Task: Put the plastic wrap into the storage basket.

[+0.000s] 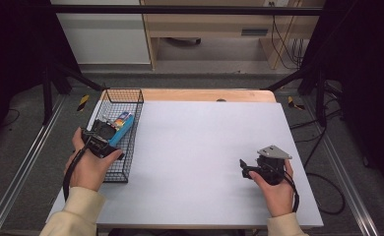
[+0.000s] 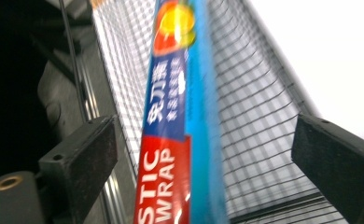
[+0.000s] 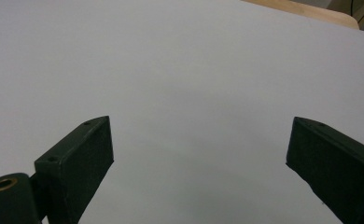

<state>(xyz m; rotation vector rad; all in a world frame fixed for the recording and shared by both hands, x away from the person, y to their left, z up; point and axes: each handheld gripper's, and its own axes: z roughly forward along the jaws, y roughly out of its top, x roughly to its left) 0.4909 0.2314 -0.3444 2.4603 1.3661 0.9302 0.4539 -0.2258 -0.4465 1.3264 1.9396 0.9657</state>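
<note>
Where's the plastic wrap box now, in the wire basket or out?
In. The plastic wrap box lies inside the wire basket, with mesh on both sides of it in the left gripper view.

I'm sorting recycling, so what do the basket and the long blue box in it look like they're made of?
The basket looks like dark coated metal wire, going by its thin welded grid. The plastic wrap box looks like glossy printed cardboard, with sharp long edges and a sheen on the print; a film coating can't be ruled out. The left gripper stands open around it, pads clear.
</note>
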